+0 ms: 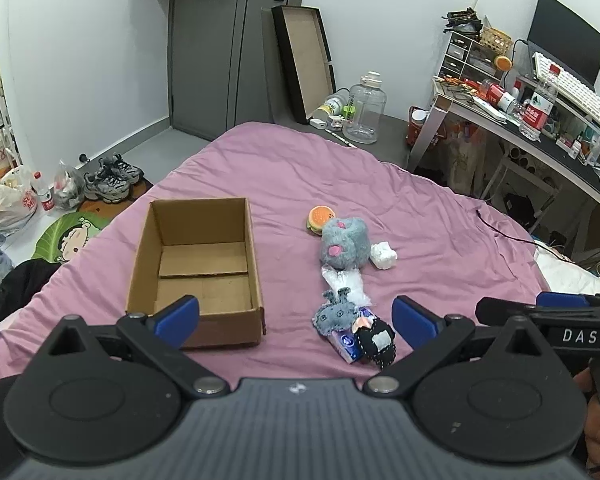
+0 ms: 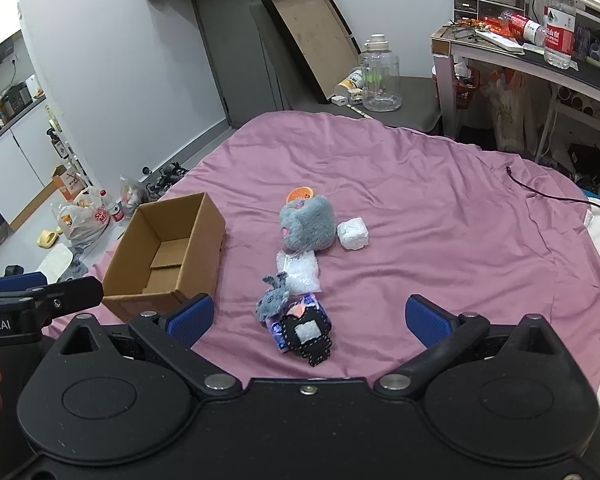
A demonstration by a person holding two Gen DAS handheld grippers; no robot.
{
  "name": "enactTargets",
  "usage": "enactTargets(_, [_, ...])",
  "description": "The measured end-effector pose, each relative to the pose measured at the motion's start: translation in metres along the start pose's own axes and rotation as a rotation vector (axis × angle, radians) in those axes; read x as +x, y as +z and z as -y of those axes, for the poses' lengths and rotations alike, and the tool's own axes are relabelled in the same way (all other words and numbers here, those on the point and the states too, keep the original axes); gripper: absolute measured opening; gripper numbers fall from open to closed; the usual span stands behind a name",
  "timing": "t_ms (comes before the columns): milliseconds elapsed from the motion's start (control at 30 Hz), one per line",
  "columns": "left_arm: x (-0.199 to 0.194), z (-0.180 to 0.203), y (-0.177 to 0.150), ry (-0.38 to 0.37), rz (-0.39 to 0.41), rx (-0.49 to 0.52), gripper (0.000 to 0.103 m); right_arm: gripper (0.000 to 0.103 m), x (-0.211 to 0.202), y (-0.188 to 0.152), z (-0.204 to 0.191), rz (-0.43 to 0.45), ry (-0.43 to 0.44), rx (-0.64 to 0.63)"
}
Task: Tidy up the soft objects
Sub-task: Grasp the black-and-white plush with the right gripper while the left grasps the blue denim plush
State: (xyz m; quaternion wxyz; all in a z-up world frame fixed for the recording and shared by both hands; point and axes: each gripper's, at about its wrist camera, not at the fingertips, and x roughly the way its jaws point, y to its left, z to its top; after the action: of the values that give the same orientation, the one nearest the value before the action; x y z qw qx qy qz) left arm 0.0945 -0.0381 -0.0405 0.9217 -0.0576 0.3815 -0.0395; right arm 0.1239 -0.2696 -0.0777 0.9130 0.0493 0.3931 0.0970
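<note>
An open, empty cardboard box [image 1: 198,264] [image 2: 168,248] sits on the pink bedspread [image 1: 440,240] [image 2: 440,220]. To its right lie soft things in a row: a burger toy [image 1: 321,219] [image 2: 300,193], a big grey plush [image 1: 344,243] [image 2: 308,227], a white soft cube [image 1: 383,256] [image 2: 353,233], a clear bag of white filling [image 1: 346,280] [image 2: 299,271], a small grey felt toy [image 1: 335,314] [image 2: 272,298], a blue tissue pack [image 1: 346,344] [image 2: 280,330] and a black felt toy [image 1: 376,340] [image 2: 308,334]. My left gripper [image 1: 296,320] is open and empty above the near bed. My right gripper [image 2: 310,316] is open and empty, over the black toy.
A desk [image 1: 540,120] [image 2: 540,56] crowded with bottles and a keyboard stands at the right. A clear water jug [image 1: 366,108] [image 2: 380,76] and a leaning tray [image 1: 306,60] are beyond the bed. Shoes [image 1: 112,178] and bags lie on the floor at the left.
</note>
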Motion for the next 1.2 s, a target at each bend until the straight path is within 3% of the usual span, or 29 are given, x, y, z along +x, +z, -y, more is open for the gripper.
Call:
enactTargets(600, [0.074, 0.014, 0.009, 0.022, -0.080, -0.057, 0.099, 0.103, 0.062, 0.020, 0.048, -0.096, 0.076, 0.184])
enactTargets(767, [0.101, 0.018, 0.006, 0.002, -0.133, -0.081, 0.088, 0.083, 0.086, 0.018, 0.056, -0.175, 0.110, 0.247])
enactTargets(900, [0.123, 0.017, 0.003, -0.001, -0.185, -0.113, 0.075, 0.082, 0.102, 0.014, 0.058, -0.224, 0.123, 0.304])
enactTargets(1000, [0.137, 0.016, 0.001, -0.008, -0.219, -0.128, 0.072, 0.081, 0.114, 0.009, 0.056, -0.262, 0.116, 0.332])
enactTargets(1133, [0.153, 0.016, -0.001, -0.005, -0.243, -0.134, 0.066, 0.064, 0.136, 0.002, 0.057, -0.350, 0.152, 0.389])
enactTargets(1200, [0.160, 0.015, -0.001, -0.006, -0.259, -0.151, 0.064, 0.063, 0.141, 0.000, 0.055, -0.363, 0.122, 0.375])
